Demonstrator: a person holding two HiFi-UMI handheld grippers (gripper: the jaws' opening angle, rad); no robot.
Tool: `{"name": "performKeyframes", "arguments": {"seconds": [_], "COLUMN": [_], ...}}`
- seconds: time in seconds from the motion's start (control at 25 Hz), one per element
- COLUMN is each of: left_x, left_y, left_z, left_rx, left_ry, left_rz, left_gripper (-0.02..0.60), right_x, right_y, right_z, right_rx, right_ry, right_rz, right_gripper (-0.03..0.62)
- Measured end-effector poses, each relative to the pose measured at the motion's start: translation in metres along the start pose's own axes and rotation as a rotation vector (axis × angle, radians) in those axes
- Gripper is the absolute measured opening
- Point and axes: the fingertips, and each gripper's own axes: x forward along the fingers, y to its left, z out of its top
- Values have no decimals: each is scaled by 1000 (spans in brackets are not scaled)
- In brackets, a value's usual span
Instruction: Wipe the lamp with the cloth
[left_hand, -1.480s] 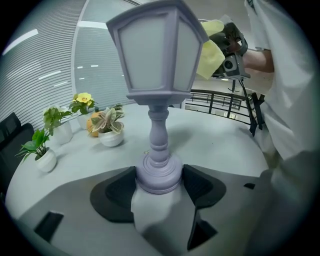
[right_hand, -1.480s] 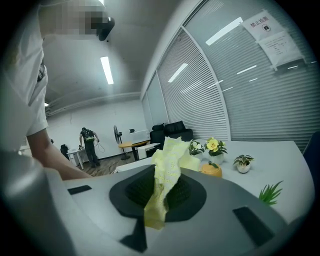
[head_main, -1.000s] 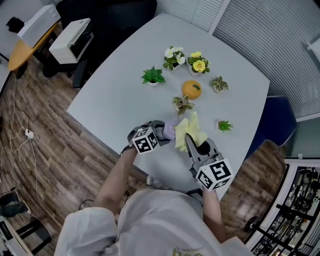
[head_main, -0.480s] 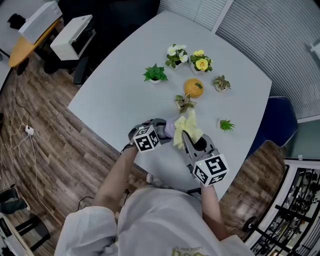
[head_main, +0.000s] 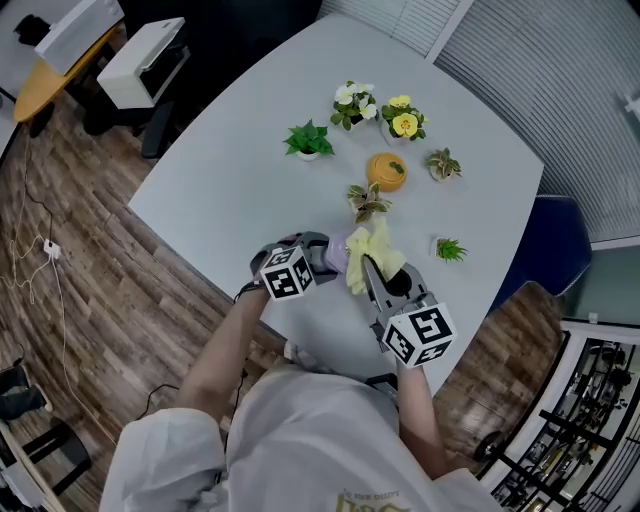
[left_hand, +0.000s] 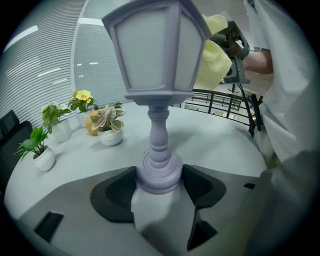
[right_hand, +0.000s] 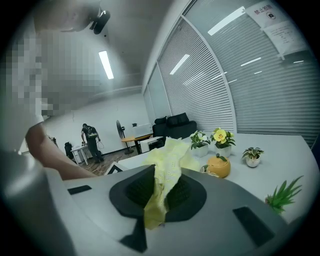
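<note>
A lilac lantern-style lamp (left_hand: 157, 65) stands upright on the grey table (head_main: 230, 170). My left gripper (left_hand: 159, 189) is shut on its round base (left_hand: 159, 172), one pad on each side. In the head view the lamp (head_main: 337, 255) shows between the two grippers, with the left gripper (head_main: 318, 258) on its left. My right gripper (right_hand: 161, 192) is shut on a yellow cloth (right_hand: 166, 165), which bunches up above the jaws. The cloth (left_hand: 215, 55) rests against the right side of the lantern head. In the head view the cloth (head_main: 372, 255) covers that side of the lamp, with the right gripper (head_main: 378, 282) behind it.
Small potted plants (head_main: 308, 140) (head_main: 348, 105) (head_main: 403, 118) (head_main: 443, 163) (head_main: 449, 249) and an orange pot (head_main: 385, 173) stand farther back on the table; a leafy pot (head_main: 368, 203) is just behind the lamp. The table edge runs close under my hands. A blue chair (head_main: 555, 240) stands at the right.
The right gripper with the cloth has shifted slightly toward the lamp. The left gripper and lamp have stayed in place.
</note>
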Motion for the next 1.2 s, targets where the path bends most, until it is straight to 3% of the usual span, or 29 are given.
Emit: {"name": "performKeyframes", "arguments": {"seconds": [1.2], "left_x": [0], "left_y": [-1], "left_z": [0], "left_rx": [-6], "left_ry": [2], "left_rz": [-3], "left_gripper": [305], "right_x": [29], "right_y": [-15], "right_z": [14], "right_rx": [-47], "right_ry": [158], "right_rz": [12], "right_gripper": [46]}}
